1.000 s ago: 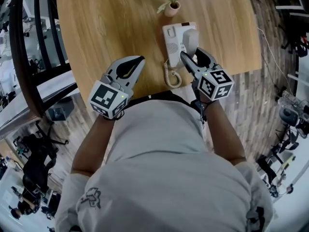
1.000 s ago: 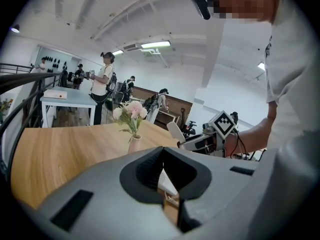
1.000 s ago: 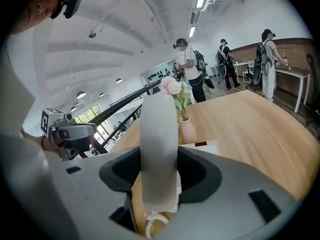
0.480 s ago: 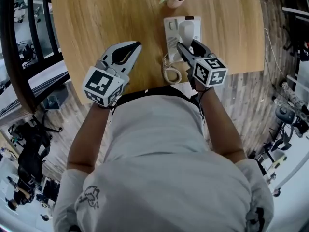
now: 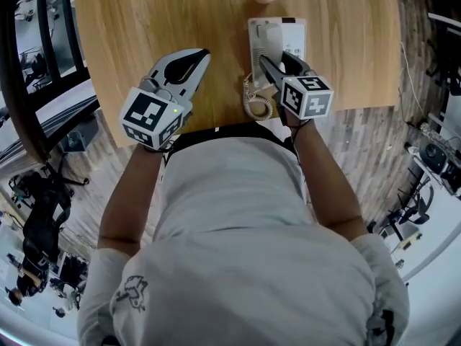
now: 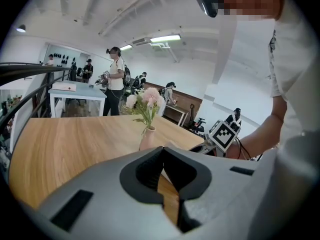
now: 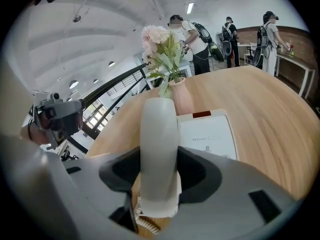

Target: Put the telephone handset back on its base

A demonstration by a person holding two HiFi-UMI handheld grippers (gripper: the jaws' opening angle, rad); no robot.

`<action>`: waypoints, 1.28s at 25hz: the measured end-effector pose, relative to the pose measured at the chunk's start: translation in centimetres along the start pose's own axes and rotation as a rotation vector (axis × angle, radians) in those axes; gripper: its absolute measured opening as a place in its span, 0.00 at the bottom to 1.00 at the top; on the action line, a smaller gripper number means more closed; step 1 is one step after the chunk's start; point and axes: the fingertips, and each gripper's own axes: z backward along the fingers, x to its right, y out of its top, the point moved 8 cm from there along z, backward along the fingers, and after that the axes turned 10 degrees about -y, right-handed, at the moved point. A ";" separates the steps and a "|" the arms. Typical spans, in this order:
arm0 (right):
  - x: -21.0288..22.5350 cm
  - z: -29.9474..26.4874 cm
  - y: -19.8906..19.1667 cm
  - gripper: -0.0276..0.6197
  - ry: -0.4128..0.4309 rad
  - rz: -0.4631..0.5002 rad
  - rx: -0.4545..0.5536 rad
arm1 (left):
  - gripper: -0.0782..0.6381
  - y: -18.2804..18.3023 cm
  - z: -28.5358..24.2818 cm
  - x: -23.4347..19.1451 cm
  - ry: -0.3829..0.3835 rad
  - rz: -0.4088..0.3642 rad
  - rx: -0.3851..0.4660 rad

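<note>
Right claw [image 7: 159,176] around handset [image 7: 159,134] over base [image 7: 208,134]

Left gripper [image 5: 200,55] hovers, jaws seemingly together; right gripper [image 5: 275,58] clamps the handset [image 7: 159,134].

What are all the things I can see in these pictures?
table: one, light brown wood, under everything
telephone base: one, white, on the table in front of the person
handset: one, white, over the base, held by the right hand-held gripper
cord: one, cream, curly, by the table's near edge
vase: one, pink, on the table just past the base
flowers: one bunch, pink with green leaves, in the vase
railing: one, dark, left of the table
people: several, far off in the room
shirt: one, white, on the person
left hand-held gripper: one, grey, shut and empty, over the table
right hand-held gripper: one, grey, shut on the handset
</note>
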 end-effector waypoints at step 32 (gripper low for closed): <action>-0.6 -3.3 -0.5 0.40 -0.115 -0.088 -0.053 | 0.12 -1.6 0.7 -0.6 0.001 0.024 -0.034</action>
